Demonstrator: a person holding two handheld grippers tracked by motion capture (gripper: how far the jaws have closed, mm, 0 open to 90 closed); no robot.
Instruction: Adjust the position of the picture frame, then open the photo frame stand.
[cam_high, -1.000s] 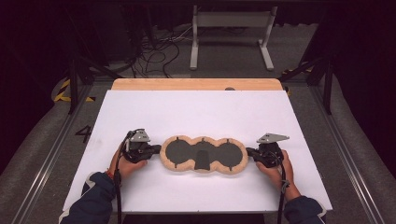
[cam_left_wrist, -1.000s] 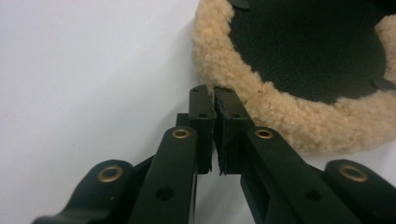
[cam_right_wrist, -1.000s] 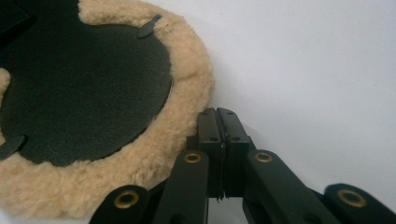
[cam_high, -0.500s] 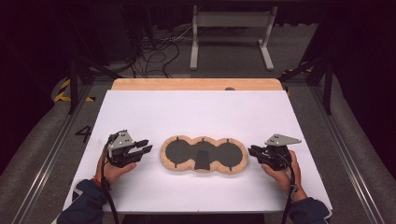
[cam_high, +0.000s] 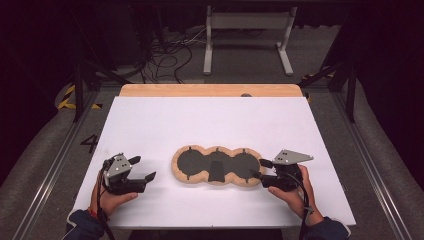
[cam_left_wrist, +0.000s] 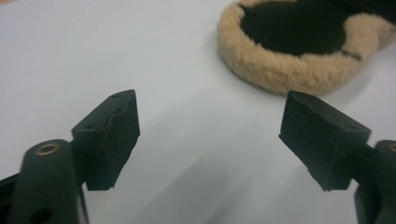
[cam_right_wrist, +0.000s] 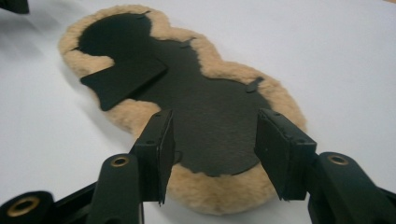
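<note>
A three-lobed pad (cam_high: 216, 166) with a tan fleece rim and black inner face lies flat on the white table (cam_high: 210, 125). My left gripper (cam_high: 141, 169) is open, a short way left of the pad, nothing between its jaws. In the left gripper view the pad's fleece end (cam_left_wrist: 299, 51) sits ahead and to the right of the open gripper (cam_left_wrist: 210, 135). My right gripper (cam_high: 260, 168) is open at the pad's right end. In the right gripper view its jaws straddle the near fleece edge (cam_right_wrist: 210, 186) of the pad (cam_right_wrist: 187, 93), and the gripper (cam_right_wrist: 212, 149) holds nothing.
A wooden board edge (cam_high: 210, 90) runs along the table's far side. Beyond it stand a metal frame (cam_high: 247, 35) and loose cables (cam_high: 165, 50) on the floor. Metal rails (cam_high: 50, 165) flank the table. White surface spreads around the pad.
My left gripper has let go of the pad's left end and drawn away to the left. My right gripper has opened and backed off slightly to the right.
</note>
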